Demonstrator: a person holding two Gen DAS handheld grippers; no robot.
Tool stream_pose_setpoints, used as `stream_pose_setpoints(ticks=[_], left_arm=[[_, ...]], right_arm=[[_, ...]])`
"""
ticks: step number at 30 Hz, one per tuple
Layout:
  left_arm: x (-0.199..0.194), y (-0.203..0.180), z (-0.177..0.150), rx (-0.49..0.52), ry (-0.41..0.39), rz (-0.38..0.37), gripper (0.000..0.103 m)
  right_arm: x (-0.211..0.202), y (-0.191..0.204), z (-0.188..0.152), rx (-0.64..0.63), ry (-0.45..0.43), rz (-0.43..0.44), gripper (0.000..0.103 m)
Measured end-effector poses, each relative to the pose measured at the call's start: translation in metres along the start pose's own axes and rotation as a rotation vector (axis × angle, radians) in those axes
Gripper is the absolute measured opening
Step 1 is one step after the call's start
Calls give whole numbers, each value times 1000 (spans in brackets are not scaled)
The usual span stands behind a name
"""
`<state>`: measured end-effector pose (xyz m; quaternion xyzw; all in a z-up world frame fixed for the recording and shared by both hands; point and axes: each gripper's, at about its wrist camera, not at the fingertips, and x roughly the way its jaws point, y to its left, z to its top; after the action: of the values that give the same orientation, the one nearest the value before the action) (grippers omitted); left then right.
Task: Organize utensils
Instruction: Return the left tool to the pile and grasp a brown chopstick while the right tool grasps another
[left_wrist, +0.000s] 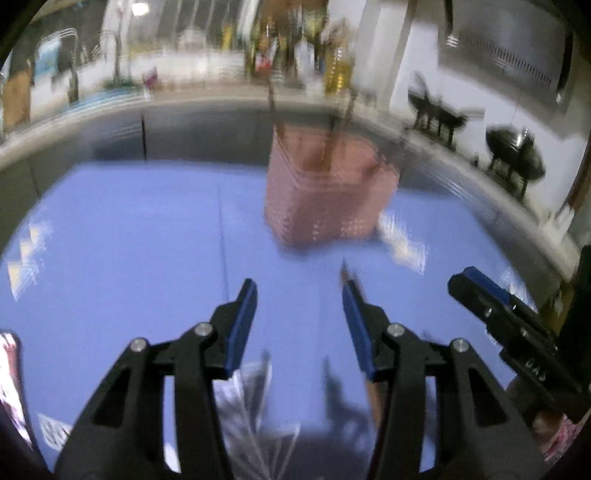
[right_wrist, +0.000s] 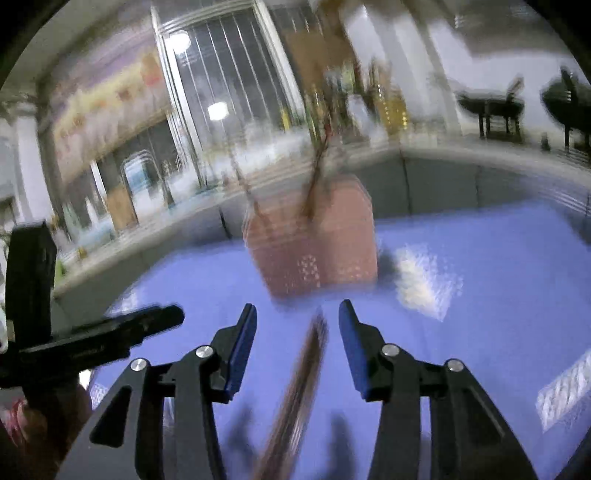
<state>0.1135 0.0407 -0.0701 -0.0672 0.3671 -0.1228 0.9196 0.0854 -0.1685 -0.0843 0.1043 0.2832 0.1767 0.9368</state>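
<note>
While your left tongs (left_wrist: 299, 295) stand apart over the blue bench (left_wrist: 129, 240), the pink holder (left_wrist: 325, 192) lies straight ahead and a blurred brown stick (left_wrist: 373, 398) runs by the right finger. From the right wrist, your right tongs (right_wrist: 297, 314) gape, untouching, around a brown utensil (right_wrist: 295, 395) lying lengthwise toward that holder (right_wrist: 317, 247), nearer this hand.

- A kitchen, blurred: dark round woks (left_wrist: 515, 153) on stands sit along the pale counter ledge (left_wrist: 461, 162).
- Yellow oil bottles (left_wrist: 338, 72) stand at the back.
- A blue mat (left_wrist: 129, 240) covers the desk.
</note>
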Motion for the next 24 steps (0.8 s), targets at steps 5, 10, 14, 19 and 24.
stream_pose_setpoints(ticks=[5,10,14,19,24], left_arm=[[12,9,-28,-28,70,-29,46],[16,14,-35,-64,111,-75,46],[19,5,-40,-56,124,-92,46],[25,-3,-42,-47,148,-105,46],[30,-11,-43,-38,165,-106,46]], right_arm=[[16,-5,-37,1,182,-33,33],[19,8,-48,-48,225,-38,32],[25,12,-54,-83,258,-51,32],[27,15,-62,-132,279,-75,31],[30,16,-62,-191,264,-127,31]])
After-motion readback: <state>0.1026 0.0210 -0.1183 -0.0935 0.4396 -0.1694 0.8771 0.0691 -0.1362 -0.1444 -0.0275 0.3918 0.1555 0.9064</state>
